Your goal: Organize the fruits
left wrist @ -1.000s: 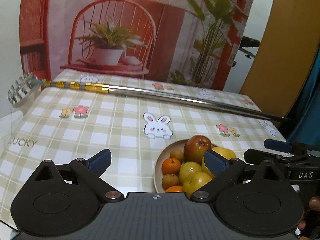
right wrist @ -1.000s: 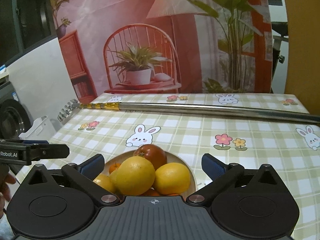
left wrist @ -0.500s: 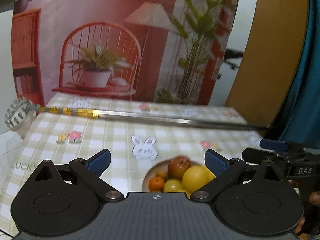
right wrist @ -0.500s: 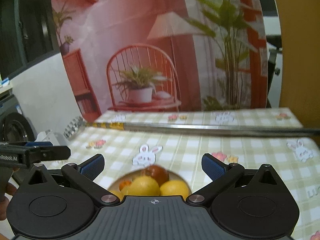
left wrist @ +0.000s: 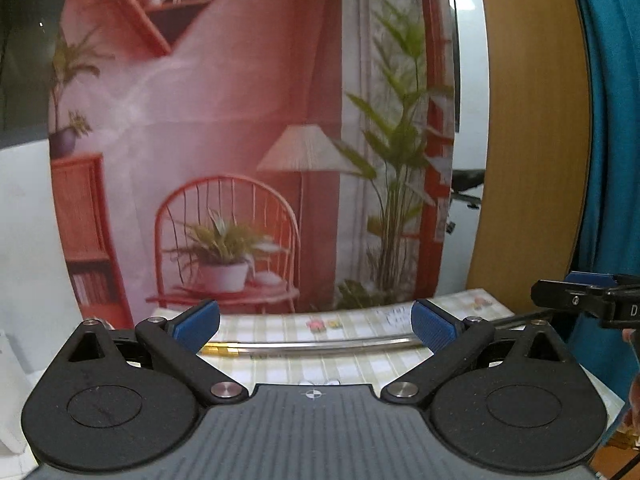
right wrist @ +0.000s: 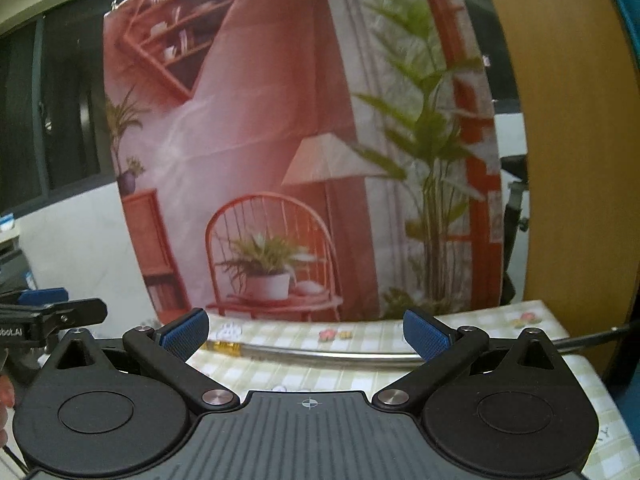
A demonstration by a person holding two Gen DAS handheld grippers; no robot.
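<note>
1. Left wrist view: the left gripper has its blue-padded fingers spread wide with nothing between them, raised above the checked surface.
2. Right wrist view: the right gripper likewise stands wide apart and empty.
3. Beyond both, a metal rod lies across the surface before a printed backdrop.
4. No fruit shows in either view.

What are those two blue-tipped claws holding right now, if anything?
Nothing. The left gripper and the right gripper both stand wide open and empty, with only the metal rod lying on the checked tablecloth beyond them.
</note>
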